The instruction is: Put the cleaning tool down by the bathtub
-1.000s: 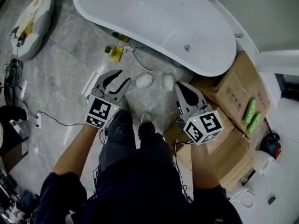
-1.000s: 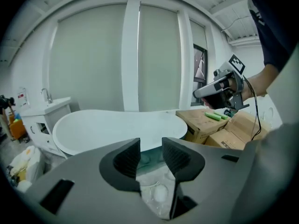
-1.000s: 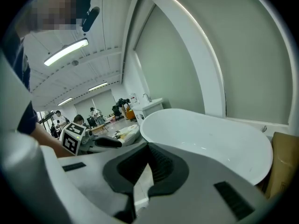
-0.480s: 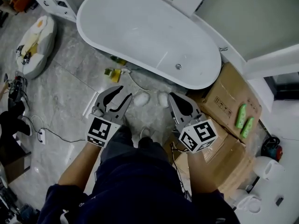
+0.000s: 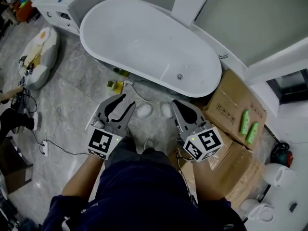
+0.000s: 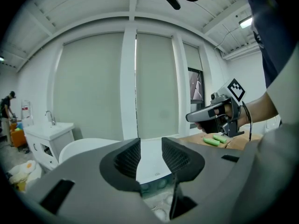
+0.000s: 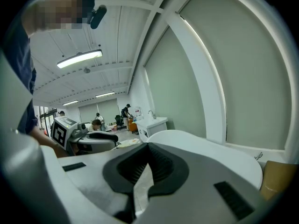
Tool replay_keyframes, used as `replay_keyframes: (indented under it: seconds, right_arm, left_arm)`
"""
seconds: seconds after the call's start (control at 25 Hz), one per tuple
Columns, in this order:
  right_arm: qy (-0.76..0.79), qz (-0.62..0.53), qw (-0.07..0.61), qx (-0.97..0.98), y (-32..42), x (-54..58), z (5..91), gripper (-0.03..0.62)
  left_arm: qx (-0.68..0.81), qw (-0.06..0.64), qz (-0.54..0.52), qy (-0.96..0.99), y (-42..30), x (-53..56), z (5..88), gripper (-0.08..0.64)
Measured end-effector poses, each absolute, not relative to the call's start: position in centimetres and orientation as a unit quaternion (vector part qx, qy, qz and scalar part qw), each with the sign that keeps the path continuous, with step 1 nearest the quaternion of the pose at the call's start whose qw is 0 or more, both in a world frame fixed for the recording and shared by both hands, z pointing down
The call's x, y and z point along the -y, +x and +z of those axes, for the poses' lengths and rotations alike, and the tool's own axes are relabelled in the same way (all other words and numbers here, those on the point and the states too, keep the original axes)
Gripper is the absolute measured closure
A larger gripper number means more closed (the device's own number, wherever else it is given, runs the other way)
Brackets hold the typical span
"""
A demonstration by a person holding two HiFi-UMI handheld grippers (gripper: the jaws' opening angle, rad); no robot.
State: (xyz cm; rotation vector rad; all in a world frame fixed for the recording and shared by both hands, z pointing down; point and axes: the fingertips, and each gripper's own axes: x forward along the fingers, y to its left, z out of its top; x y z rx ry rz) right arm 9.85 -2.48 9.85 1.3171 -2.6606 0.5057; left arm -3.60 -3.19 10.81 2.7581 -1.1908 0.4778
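The white bathtub (image 5: 144, 37) stands on the grey marble floor. Beside its near rim lies the cleaning tool (image 5: 115, 86), a small yellow-green head with a thin white handle running right. My left gripper (image 5: 127, 100) hangs well above the floor, on the near side of the tool and apart from it, open with nothing between its jaws (image 6: 150, 149). My right gripper (image 5: 175, 103) is beside it at the same height, shut and empty (image 7: 148, 158). Each gripper shows in the other's view: the right gripper (image 6: 211, 116), the left gripper (image 7: 96, 142).
Two white rounded objects (image 5: 143, 110) lie on the floor between the grippers. Cardboard boxes (image 5: 235, 105) with green bottles (image 5: 248, 122) stand at right. A white vanity cabinet (image 5: 67, 4), a white bag (image 5: 41, 52) and floor cables (image 5: 45, 146) are at left.
Both grippers have risen, the floor and tub now look farther below, and more of the tub shows. The jaws have not changed. The cleaning tool stays on the floor.
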Motion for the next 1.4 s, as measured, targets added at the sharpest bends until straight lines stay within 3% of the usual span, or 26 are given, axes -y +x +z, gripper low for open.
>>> replay_keyframes:
  seconds: [1.4]
  right_arm:
    - [0.421,0.142,0.045,0.895,8.9,-0.2,6.8,0.588]
  left_arm:
    - [0.371,0.034,0.134,0.918,-1.5,0.4,7.2,0.508]
